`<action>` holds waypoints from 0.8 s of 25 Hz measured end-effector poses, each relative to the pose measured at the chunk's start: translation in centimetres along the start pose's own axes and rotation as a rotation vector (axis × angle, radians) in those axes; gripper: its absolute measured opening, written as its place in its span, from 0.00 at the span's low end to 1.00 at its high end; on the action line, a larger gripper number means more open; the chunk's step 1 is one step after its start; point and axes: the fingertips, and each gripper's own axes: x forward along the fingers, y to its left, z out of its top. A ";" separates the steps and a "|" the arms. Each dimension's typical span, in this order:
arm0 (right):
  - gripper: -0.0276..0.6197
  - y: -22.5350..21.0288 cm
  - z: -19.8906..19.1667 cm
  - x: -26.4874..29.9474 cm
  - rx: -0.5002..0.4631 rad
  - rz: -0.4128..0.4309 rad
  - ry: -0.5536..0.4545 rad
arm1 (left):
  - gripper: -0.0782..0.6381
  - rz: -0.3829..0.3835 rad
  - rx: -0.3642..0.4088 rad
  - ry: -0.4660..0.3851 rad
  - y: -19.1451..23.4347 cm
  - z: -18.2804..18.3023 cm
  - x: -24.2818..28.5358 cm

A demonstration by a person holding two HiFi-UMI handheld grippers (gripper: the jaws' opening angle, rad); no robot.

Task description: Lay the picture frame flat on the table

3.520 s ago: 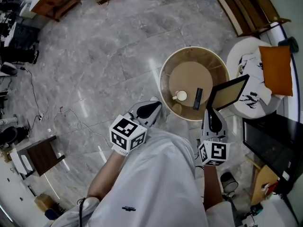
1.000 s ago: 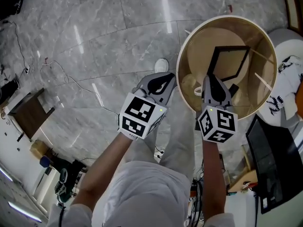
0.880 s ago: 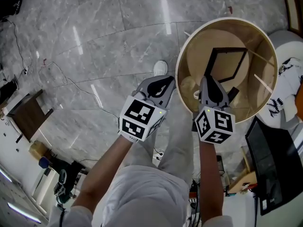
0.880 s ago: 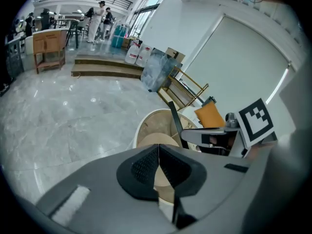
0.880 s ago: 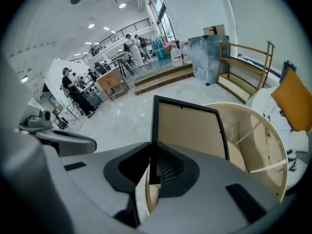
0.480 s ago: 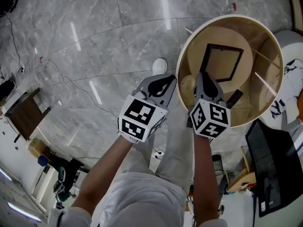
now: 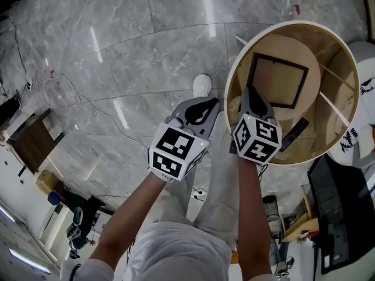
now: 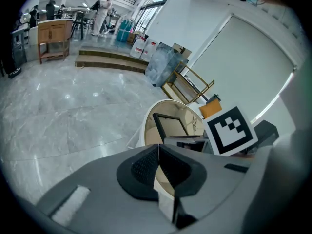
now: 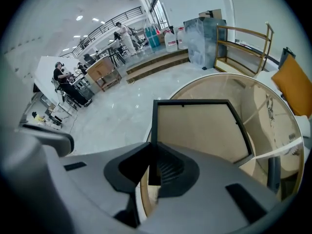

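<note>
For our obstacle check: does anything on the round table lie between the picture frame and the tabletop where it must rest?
Nothing visible does. The picture frame, held at its near edge by the right gripper, hangs over a bare part of the table; the dark remote lies beside it, apart.

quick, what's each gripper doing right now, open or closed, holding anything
Left gripper: closed, holding nothing.
Right gripper: closed on the edge of the picture frame.
</note>
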 end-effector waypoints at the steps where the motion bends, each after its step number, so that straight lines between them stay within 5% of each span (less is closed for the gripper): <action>1: 0.10 0.1 -0.1 0.4 0.002 -0.003 0.004 | 0.12 -0.001 -0.005 0.003 0.2 -0.2 0.0; 10: 0.10 -0.3 -2.5 3.5 -0.018 -0.034 0.062 | 0.12 -0.006 -0.055 0.013 1.9 -2.3 0.6; 20: 0.10 -0.6 -3.3 3.2 0.078 -0.026 0.050 | 0.12 -0.005 -0.055 0.005 1.6 -2.8 0.3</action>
